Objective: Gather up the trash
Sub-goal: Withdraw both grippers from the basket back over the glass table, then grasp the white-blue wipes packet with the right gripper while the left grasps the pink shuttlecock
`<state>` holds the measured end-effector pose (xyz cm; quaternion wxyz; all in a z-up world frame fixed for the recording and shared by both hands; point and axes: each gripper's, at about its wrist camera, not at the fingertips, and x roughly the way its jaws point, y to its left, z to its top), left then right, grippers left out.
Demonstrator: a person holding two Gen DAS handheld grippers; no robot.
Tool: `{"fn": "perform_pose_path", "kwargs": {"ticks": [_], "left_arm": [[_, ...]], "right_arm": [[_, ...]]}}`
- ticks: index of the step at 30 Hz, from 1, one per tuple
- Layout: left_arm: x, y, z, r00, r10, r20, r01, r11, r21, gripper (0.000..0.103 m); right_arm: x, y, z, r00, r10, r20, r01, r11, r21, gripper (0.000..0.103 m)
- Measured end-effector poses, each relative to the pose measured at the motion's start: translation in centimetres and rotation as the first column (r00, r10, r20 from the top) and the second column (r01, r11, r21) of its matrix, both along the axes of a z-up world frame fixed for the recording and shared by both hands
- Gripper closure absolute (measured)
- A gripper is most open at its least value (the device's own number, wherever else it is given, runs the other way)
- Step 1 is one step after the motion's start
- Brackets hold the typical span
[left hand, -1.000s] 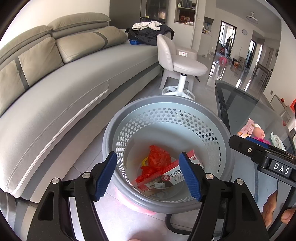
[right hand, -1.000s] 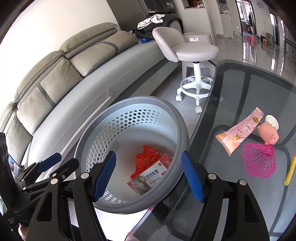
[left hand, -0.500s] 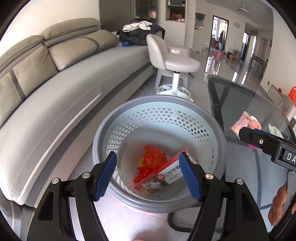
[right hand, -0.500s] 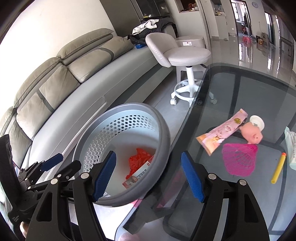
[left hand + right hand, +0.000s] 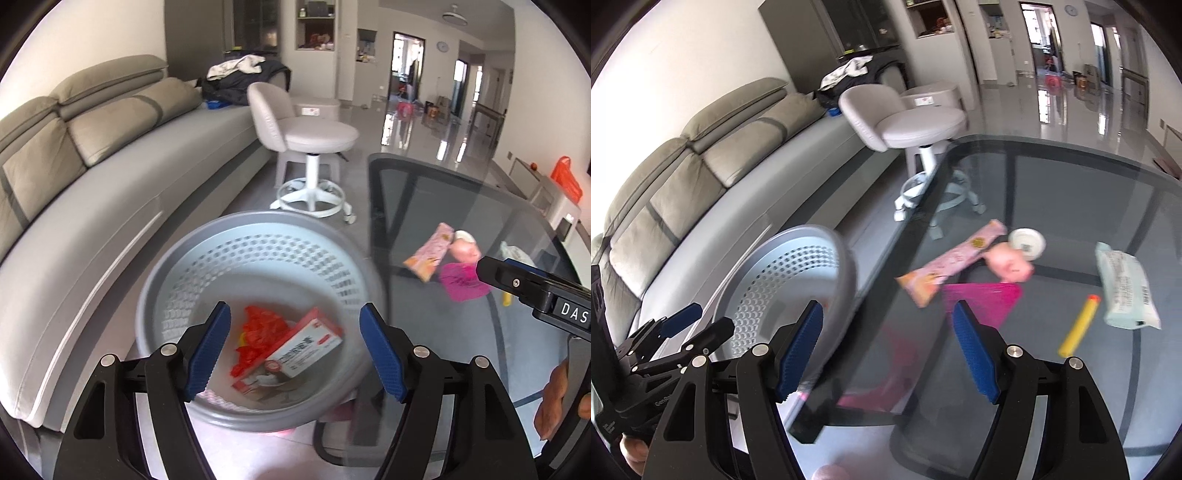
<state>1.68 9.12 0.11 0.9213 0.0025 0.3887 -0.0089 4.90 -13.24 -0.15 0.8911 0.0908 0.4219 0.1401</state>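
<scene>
Right wrist view: glass desk (image 5: 1071, 177) carries all remaining trash; perforated grey bin (image 5: 798, 273) stands on the floor just beside the desk's near corner, already holding a red crumpled bag (image 5: 264, 332) and a red-and-white box (image 5: 306, 345).

Risks, judged: items crowd together beyond the bin. The pink snack wrapper (image 5: 951, 264) touches the pink toy (image 5: 1010, 264) and overlaps the magenta mesh piece (image 5: 982, 299), so a grab may drag a neighbour or skid on the glass. The pale wipes pack (image 5: 1126, 286) and yellow foam dart (image 5: 1078, 321), farther from the bin, could be knocked off. The toy may not be trash.

Pose: right gripper (image 5: 888, 354) pitches downward over the desk corner, jaws spread, nothing between them. Left gripper (image 5: 295, 354) angles down over the bin, jaws likewise apart and empty, having just widened slightly.
</scene>
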Motion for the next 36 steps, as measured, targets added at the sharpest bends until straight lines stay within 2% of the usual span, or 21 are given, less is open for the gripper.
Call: {"fn": "perform_pose_path", "kwargs": {"ticks": [5, 8, 11, 20, 30, 36], "left_arm": [[0.6, -3.0, 0.2, 0.998, -0.06, 0.012, 0.06, 0.998, -0.01, 0.03], [0.8, -4.8, 0.3, 0.996, -0.091, 0.022, 0.091, 0.996, -0.011, 0.025], [1.3, -6.5, 0.4, 0.992, -0.118, 0.036, 0.118, 0.993, -0.011, 0.023], [3.0, -10.4, 0.1, 0.983, -0.177, 0.052, 0.178, 0.984, -0.02, 0.016], [4.3, -12.4, -1.8, 0.979, -0.203, 0.025, 0.203, 0.979, -0.008, 0.015], [4.9, -13.0, -3.0, 0.981, -0.192, 0.007, 0.192, 0.981, 0.004, 0.015]], "right_arm": [[-0.7, -3.5, 0.3, 0.997, -0.074, 0.016, 0.075, 0.997, -0.008, 0.033], [-1.3, -5.7, 0.2, 0.993, -0.118, 0.025, 0.119, 0.993, -0.021, 0.033], [-1.9, -7.6, 0.2, 0.987, -0.158, 0.031, 0.159, 0.987, -0.035, 0.029], [-3.7, -12.8, -1.0, 0.967, -0.252, 0.025, 0.254, 0.961, -0.112, 0.029], [-3.2, -15.4, -3.8, 0.954, -0.298, -0.037, 0.29, 0.946, -0.147, 0.029], [-1.6, -16.4, -3.9, 0.936, -0.351, -0.033, 0.344, 0.929, -0.136, 0.029]]}}
